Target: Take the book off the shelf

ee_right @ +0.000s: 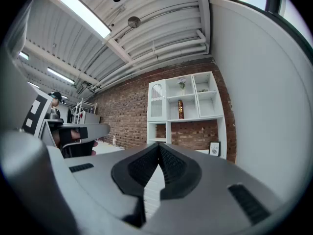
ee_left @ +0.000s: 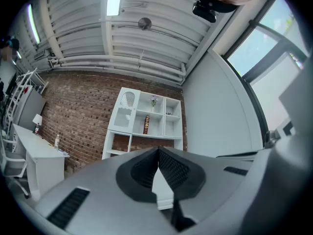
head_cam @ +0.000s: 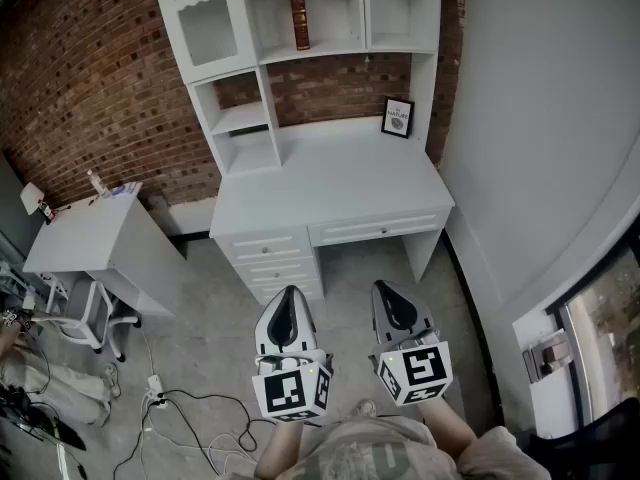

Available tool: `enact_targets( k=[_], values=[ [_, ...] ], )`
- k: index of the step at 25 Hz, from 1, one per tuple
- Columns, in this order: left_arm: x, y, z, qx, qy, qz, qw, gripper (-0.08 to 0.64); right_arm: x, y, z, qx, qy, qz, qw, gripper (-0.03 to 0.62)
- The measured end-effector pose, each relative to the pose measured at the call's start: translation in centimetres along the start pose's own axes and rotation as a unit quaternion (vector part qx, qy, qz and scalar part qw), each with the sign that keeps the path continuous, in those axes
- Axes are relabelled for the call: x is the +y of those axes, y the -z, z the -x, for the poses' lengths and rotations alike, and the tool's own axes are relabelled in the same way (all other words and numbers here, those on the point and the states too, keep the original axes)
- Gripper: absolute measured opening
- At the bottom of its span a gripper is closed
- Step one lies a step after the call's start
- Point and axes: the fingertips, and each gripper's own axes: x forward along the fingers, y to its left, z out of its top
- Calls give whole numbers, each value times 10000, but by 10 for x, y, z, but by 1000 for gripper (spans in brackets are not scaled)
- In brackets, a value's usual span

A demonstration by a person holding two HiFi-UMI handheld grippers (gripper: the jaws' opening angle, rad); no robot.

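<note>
A dark red book [head_cam: 299, 17] stands upright, alone, in the middle compartment of the white shelf unit [head_cam: 340, 50] above the desk. It also shows small and far off as the book [ee_left: 146, 125] in the left gripper view and the book [ee_right: 180, 109] in the right gripper view. My left gripper [head_cam: 288, 300] and right gripper [head_cam: 388, 294] hang side by side low over the floor, well short of the desk. Both are shut with nothing between their jaws: left gripper [ee_left: 159, 151], right gripper [ee_right: 159, 147].
A white desk [head_cam: 330, 183] with drawers stands under the shelves, a framed picture [head_cam: 397, 117] at its back right. A second white table [head_cam: 95, 230] and a chair [head_cam: 90, 313] are at the left. Cables [head_cam: 190, 418] lie on the floor. A white wall [head_cam: 540, 118] runs along the right.
</note>
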Motion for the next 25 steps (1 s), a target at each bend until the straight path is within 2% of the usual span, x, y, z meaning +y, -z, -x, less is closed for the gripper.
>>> enact_targets(
  k=[4,12,15,18,25],
  values=[
    [0,7,-6,94,68,228,9997,14,-1,6,-3,84,-16,29,10000,15],
    [-1,12,-19,145,43,192,9997,14,-10,9,-12,156,-4,125,9998,15],
    [1,18,-25,209,-12,186,9996,14,-20,13,-14,133,63,12,9999,15],
    [2,22,-33,287,-66,171,9994,14,-30,18,-18,207,157,100,9996,15],
    [-16,38,-49,474,11,77,9988,14,-47,35,-22,374,142,65,9992,15]
  ],
)
